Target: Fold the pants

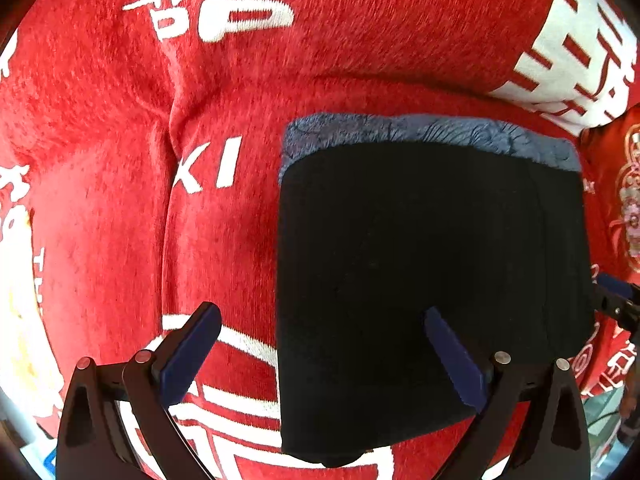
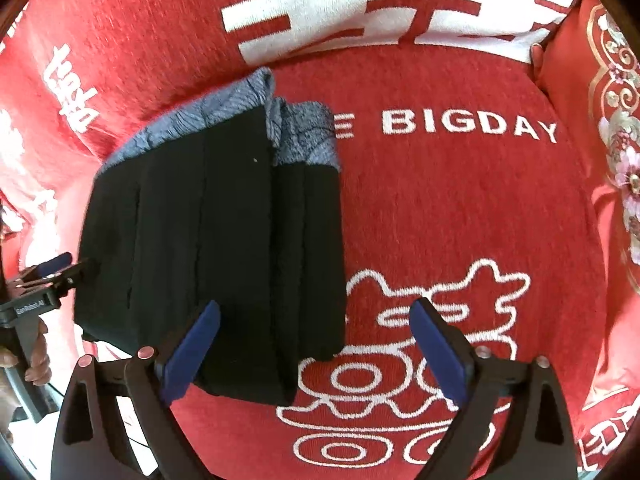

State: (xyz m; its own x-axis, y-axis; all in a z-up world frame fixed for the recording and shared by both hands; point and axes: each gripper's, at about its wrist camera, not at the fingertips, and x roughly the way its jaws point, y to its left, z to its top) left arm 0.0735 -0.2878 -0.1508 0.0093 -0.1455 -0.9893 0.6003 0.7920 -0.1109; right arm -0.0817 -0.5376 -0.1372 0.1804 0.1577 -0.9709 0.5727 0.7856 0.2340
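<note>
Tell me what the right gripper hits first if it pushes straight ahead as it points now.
Probably the red blanket: the open right gripper straddles the right edge of the folded black pants, whose edge lies just left; depth is unclear.

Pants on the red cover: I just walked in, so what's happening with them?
A person holding two tongs is folding black pants on a red printed cover. The pants lie folded into a compact rectangle, grey-blue band showing. Both the left tongs and right tongs are open above, gripping nothing.
</note>
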